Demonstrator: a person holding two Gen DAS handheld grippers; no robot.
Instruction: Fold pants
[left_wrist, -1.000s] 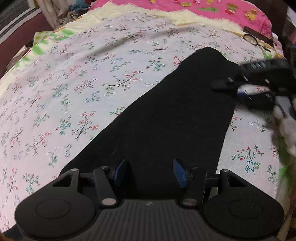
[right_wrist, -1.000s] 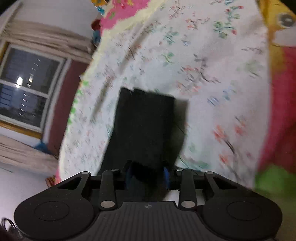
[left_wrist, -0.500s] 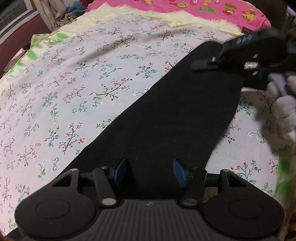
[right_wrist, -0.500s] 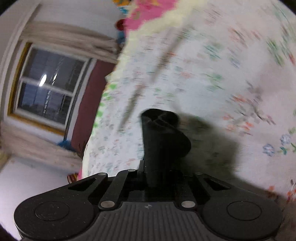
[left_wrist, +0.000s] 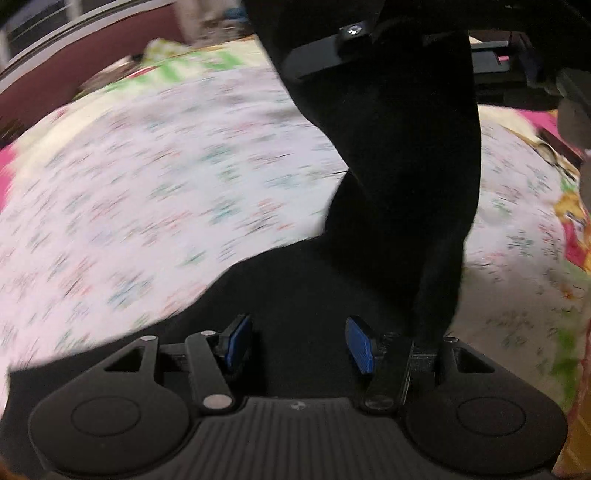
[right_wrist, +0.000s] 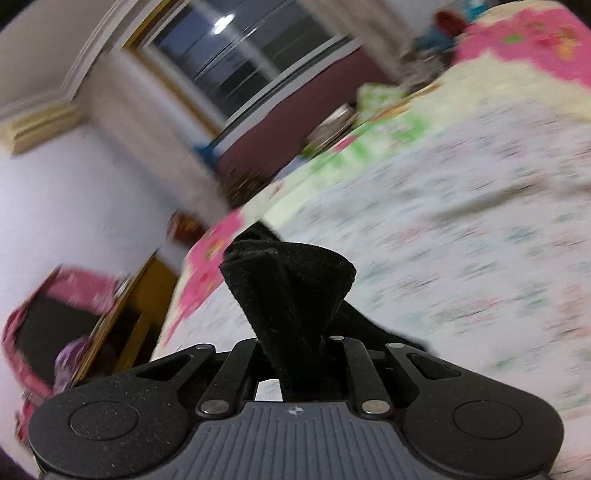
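Starting at the left, the bed shows its floral sheet, blurred, with one pair of black pants rising from it. The near end of the pants lies flat on the bed under the left gripper, whose two blue pads stand well apart with nothing pinched between them. Further right and above, the far end of the pants hangs lifted in a column from the right gripper, seen at the top of the left view. In the right view that gripper is pressed together on a bunched end of the pants, which fans out past the jaws.

The step in hand looks like carrying the lifted end over to lay it on the flat end. To do it well, the right gripper should hold firm, travel low and straight, and set the edge square on the near edge. The left gripper could press the near cloth so it does not drag.

Counted: one pair of pants, two grippers, one bed.
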